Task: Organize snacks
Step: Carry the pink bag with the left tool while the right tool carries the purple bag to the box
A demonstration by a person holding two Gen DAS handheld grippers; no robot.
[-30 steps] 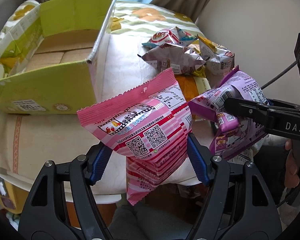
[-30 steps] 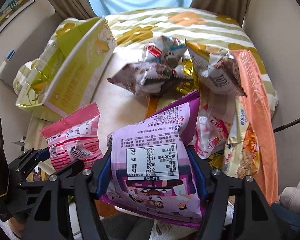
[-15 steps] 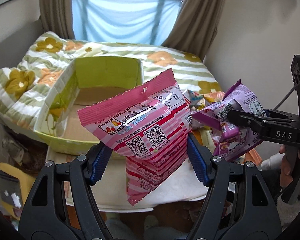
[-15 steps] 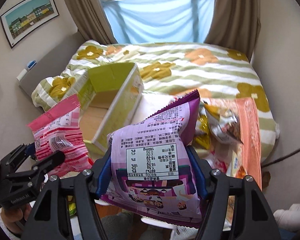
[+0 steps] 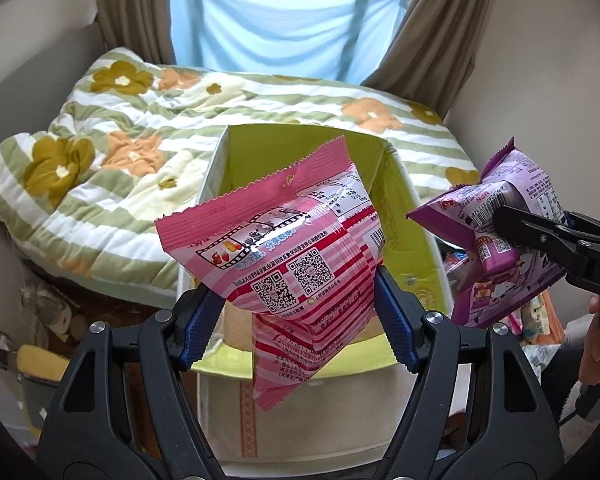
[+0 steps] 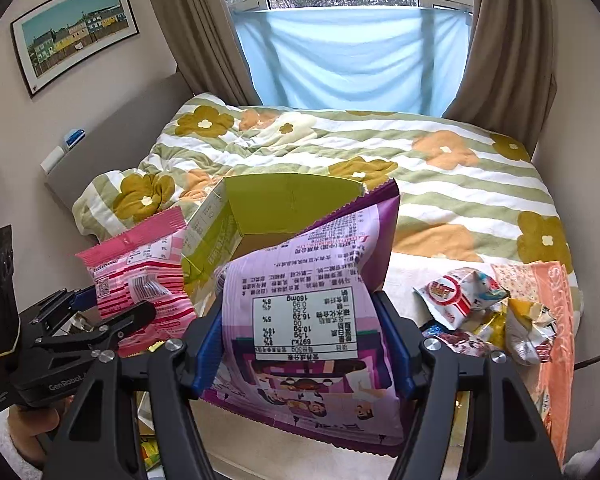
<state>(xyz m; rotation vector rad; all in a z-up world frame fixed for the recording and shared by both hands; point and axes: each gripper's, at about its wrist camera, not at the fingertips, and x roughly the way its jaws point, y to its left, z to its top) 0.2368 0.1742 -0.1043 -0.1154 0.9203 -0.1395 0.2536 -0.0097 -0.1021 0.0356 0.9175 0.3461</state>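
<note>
My left gripper [image 5: 296, 312] is shut on a pink striped snack bag [image 5: 284, 256] and holds it in the air in front of an open green cardboard box [image 5: 404, 216]. My right gripper [image 6: 306, 344] is shut on a purple snack bag [image 6: 320, 320], held up to the right of the box [image 6: 260, 204]. The purple bag [image 5: 500, 240] and the right gripper's black finger [image 5: 540, 236] show at the right of the left wrist view. The pink bag [image 6: 140, 276] and the left gripper [image 6: 112, 316] show at the left of the right wrist view.
A pile of loose snack bags [image 6: 468, 312] and an orange packet [image 6: 556, 344] lie on the white table [image 6: 404, 276] to the right of the box. A bed with a floral striped quilt [image 6: 440, 172] stands behind. A window with blue cloth is at the back.
Both grippers have lifted their bags and tilted up. The left one has swung left, so the box now sits straight behind the pink bag. The snack pile has dropped to the right.
</note>
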